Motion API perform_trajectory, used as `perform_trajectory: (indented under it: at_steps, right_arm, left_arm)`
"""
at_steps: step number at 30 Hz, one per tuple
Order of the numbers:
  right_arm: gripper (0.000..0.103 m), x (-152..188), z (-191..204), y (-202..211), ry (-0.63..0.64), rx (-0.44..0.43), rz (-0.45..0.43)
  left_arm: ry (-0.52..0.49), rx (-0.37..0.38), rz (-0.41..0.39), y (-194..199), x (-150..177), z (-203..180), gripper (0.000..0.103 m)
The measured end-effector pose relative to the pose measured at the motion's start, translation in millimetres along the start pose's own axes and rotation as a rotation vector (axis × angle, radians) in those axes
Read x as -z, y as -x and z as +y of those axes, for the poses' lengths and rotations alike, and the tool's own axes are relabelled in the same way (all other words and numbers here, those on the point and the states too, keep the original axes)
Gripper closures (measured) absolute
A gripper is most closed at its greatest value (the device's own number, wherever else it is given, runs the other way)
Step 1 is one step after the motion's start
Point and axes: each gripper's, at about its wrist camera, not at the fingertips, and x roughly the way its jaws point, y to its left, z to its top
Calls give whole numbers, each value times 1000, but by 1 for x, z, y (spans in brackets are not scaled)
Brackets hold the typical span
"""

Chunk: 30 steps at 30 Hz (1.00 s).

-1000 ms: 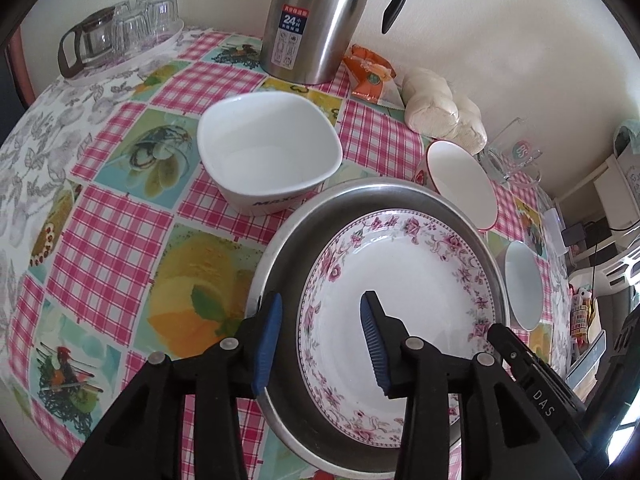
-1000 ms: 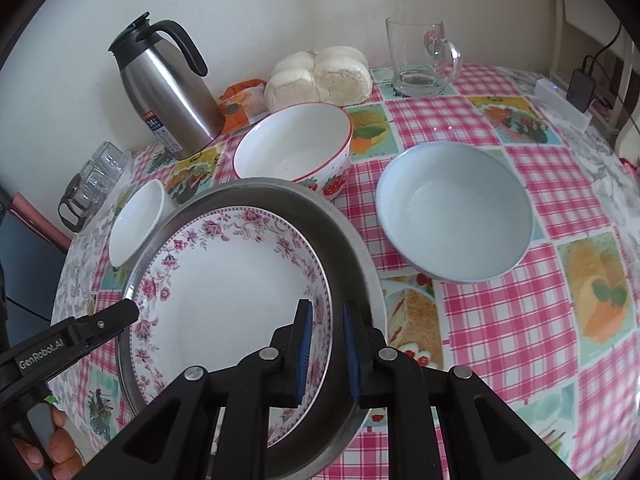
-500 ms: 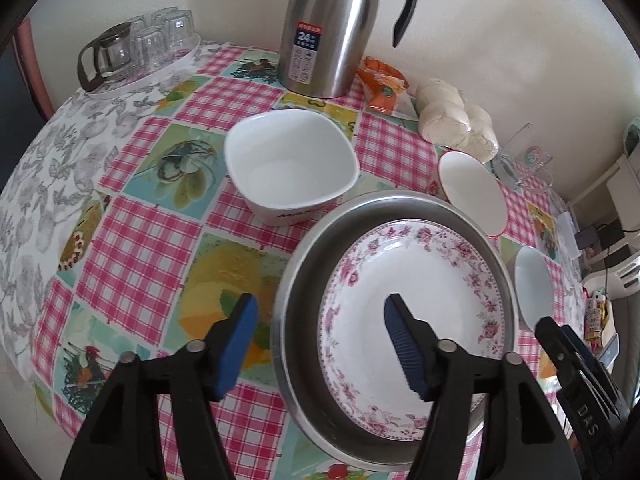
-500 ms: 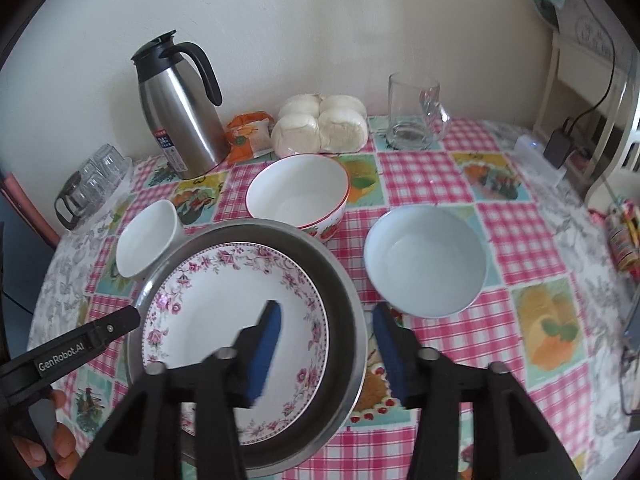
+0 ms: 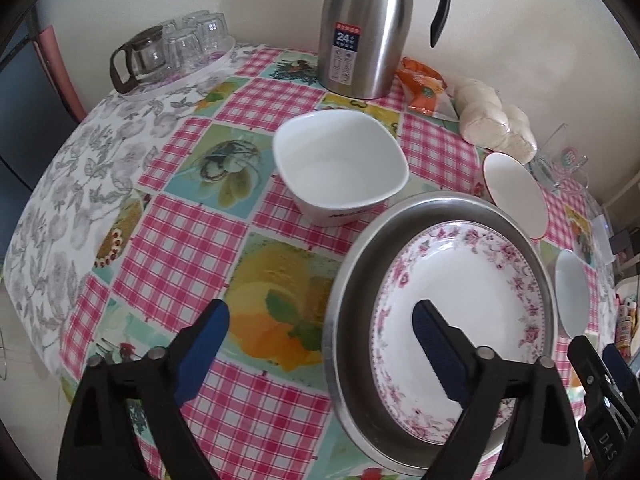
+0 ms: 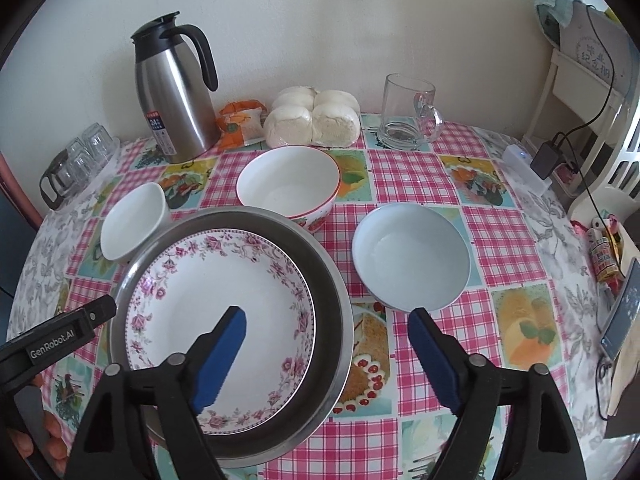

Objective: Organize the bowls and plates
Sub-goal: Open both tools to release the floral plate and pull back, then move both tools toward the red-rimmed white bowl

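Both tongs released steel basin, now spread wide above; floral plate inside basin.

Legible markings: "24" on the steel thermos label, "GenRobot.AI" on the left gripper body, "DAS" on the right gripper body.

Both hand-held grippers — left, right — agape

A white plate rimmed with pink flowers lies in a silver basin; the counter wears pink gingham and fruit-picture squares; both tools' fingertips are blue.
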Motion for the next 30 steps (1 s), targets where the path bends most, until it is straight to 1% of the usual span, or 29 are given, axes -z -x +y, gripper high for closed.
perform_trajectory:
  at_steps: [2, 9, 10, 11, 14, 16, 19, 23, 24, 26, 30]
  right_arm:
    - [8, 0, 0, 0, 5, 6, 1]
    - [5, 3, 2, 0, 13, 14, 5]
    - [4, 3, 1, 0, 14, 14, 8]
    - [0, 4, 1, 0, 15, 12, 8]
    - [0, 4, -1, 1, 7, 1, 7]
    - [0, 5, -1, 2, 6, 11, 6]
    - [0, 5, -3, 1, -3, 11, 8]
    - [0, 5, -7, 4, -13, 13, -6]
    - [0, 4, -7, 5, -15, 12, -13]
    - [0, 3, -10, 6, -27, 5, -30]
    - [0, -1, -18, 8, -80, -6, -71]
  left_arm:
    - [-4, -8, -9, 2, 0, 0, 9]
    - [-25, -40, -28, 6, 3, -2, 6]
    - [-29, -44, -31, 7, 3, -3, 6]
    - [-32, -47, -36, 8, 4, -5, 5]
    - [-43, -51, -59, 13, 5, -7, 5]
    - [-46, -47, -74, 16, 4, -8, 5]
    - [-49, -37, -108, 22, 3, -11, 5]
    - [-58, 2, -168, 28, 2, -17, 5]
    - [-52, 7, -172, 28, 1, -18, 5]
    - [-44, 51, -207, 30, 0, -19, 5]
    - [-29, 75, -266, 34, -7, -21, 5]
